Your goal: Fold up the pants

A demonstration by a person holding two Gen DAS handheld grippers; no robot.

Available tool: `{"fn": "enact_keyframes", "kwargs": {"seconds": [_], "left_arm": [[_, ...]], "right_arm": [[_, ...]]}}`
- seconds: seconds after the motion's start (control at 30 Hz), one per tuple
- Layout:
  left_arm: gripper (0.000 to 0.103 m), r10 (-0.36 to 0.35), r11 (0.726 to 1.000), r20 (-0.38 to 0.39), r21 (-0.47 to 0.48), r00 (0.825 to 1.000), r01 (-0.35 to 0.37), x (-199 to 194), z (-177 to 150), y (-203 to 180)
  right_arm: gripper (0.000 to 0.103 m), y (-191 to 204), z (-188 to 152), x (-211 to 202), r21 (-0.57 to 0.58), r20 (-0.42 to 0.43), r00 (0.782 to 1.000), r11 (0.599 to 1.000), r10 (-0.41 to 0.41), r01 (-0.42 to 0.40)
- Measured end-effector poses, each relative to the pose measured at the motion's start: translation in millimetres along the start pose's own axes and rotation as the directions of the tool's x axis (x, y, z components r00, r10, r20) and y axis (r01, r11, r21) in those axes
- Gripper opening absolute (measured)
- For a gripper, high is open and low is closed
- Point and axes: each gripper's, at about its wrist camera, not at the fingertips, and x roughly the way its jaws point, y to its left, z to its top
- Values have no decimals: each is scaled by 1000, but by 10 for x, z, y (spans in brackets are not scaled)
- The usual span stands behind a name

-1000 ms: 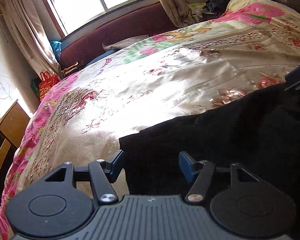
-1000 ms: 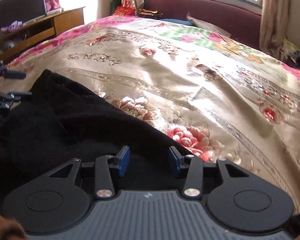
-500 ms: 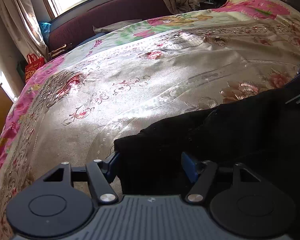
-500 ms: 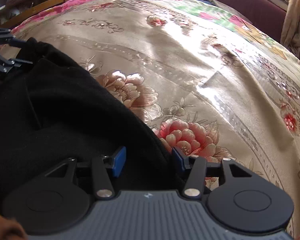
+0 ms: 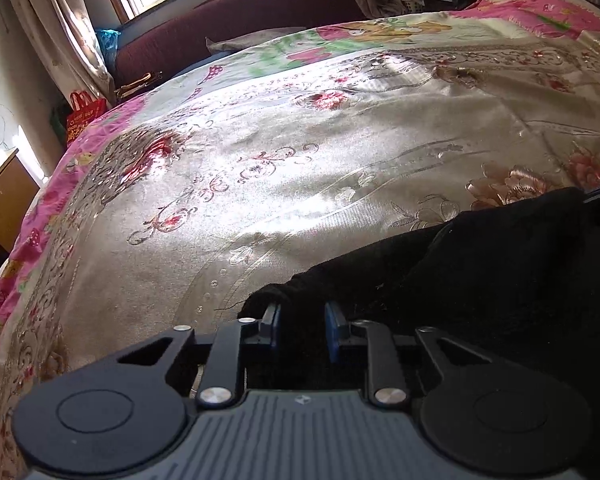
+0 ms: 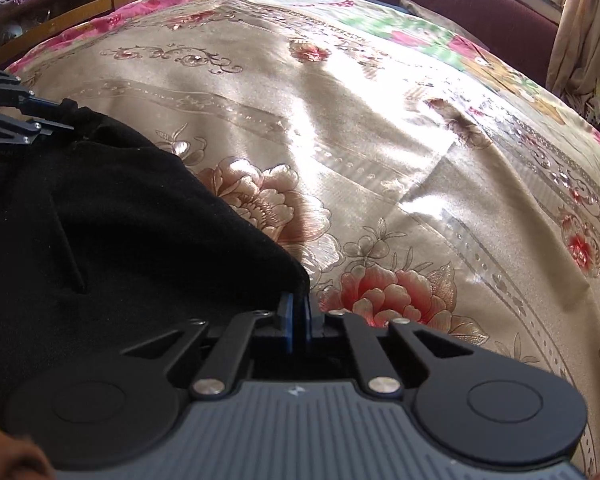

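Black pants (image 5: 500, 264) lie bunched at the near edge of the bed (image 5: 300, 168), on a shiny floral bedspread.

Left gripper (image 5: 302, 330): fingers partly closed around a corner of the cloth, blue pads either side of the fabric with a gap showing; it looks like a loose pinch rather than a firm one.

Right gripper (image 6: 296, 316): fingers nearly together, clamped on the other corner of the pants (image 6: 120, 220). Grip looks firm.

The two grippers sit well apart along the same edge; each shows at the margin of the other's view.

Step in hand, as judged: securing both corners before carrying the edge over for a fold.

To do it well:
- Close the left fingers fully before any lift; a half-grip on soft knit will likely slip.
- Raise both corners together, level, keeping the edge taut between them.
- The satin cover looks slick; expect the lower layer to slide, so lift clear instead of dragging.
- Lay the edge square, then release.
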Motion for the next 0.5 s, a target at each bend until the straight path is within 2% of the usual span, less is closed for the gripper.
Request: {"fn": "enact_keyframes", "kwargs": {"seconds": [0.1,0.2,0.3,0.33,0.4,0.43,0.5], "left_arm": [[33,15,1000,29,6,999,-15,-142,48,21],[32,7,1000,78,-26,997,-5,-383,70,106],[32,-12,998,174,-66,985,24,-856,-26,225],[32,-23,995,209,-87,978,42,-1043,-107,279],[32,-41,989,265,-126,963,77,-1406,-359,374],[32,-47,986,280,-142,959,90,-1559,-509,413],[34,-64,978,281,-175,958,117,-1825,-891,457]], "right_arm": [[4,-16,41,-278,31,62,998,1000,6,-8],[4,7,103,-676,42,134,991,999,0,-5],[4,146,36,-1227,39,227,974,999,23,-32],[4,215,-37,-1417,39,254,966,998,41,-52],[4,473,-286,-1804,-18,295,954,999,44,-41],[4,642,-443,-1950,-53,298,953,998,51,-37],[5,895,-750,-2084,-66,261,961,995,95,-80]]}}
